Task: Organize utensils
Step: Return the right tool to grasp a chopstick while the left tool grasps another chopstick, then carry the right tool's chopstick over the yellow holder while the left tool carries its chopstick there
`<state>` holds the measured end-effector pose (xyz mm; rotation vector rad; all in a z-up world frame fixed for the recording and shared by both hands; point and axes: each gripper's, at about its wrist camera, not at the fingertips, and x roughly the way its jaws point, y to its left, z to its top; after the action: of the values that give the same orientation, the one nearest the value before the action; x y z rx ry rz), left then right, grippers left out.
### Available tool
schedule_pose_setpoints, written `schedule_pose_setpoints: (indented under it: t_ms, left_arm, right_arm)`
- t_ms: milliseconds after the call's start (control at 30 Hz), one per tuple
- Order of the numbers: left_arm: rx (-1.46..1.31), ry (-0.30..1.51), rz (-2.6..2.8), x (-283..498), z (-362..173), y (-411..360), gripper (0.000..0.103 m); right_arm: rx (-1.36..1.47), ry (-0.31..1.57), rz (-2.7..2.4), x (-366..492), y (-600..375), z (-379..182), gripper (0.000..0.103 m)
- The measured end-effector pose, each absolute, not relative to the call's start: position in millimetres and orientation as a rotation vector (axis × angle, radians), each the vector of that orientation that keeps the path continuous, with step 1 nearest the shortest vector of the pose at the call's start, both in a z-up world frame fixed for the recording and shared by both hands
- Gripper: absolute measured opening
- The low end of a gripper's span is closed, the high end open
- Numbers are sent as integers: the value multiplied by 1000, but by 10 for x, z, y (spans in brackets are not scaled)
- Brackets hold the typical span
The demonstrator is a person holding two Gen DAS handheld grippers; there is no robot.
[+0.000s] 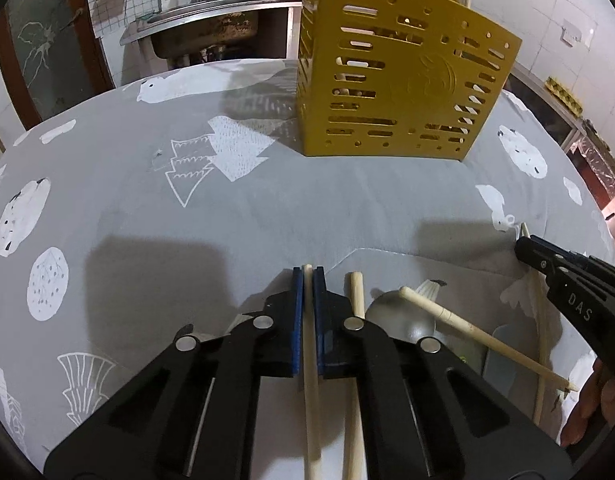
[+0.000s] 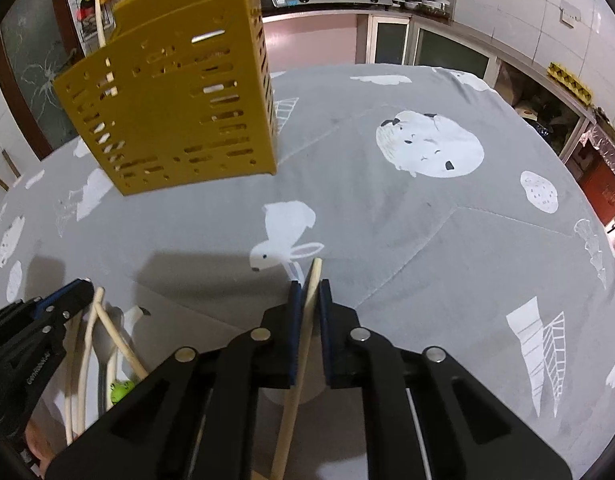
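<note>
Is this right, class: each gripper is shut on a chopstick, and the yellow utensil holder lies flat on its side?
Not quite. The left gripper and right gripper are each shut on a chopstick, but the yellow utensil holder stands upright on the tablecloth, as both wrist views show.

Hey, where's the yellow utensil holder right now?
The yellow utensil holder stands upright on the grey tablecloth, across from both grippers.

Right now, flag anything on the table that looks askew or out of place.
One loose chopstick lies diagonally across the spoon, crossing the others instead of lying parallel. The yellow holder stands upright. Nothing looks spilled or broken.
</note>
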<state>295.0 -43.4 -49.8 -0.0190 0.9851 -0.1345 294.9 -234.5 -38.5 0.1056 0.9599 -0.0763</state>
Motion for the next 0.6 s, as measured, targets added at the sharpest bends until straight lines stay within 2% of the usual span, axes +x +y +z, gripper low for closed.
schedule_pose_setpoints:
  t_ms: [300, 600]
  left_arm:
    - [-81, 905, -133, 2869, -295, -299, 3]
    - [-112, 689, -147, 2647, 276, -162, 3]
  right_arm:
    - [128, 824, -59, 2823, -2417, -72, 8]
    - [114, 627, -75, 2669, -2500, 427, 6]
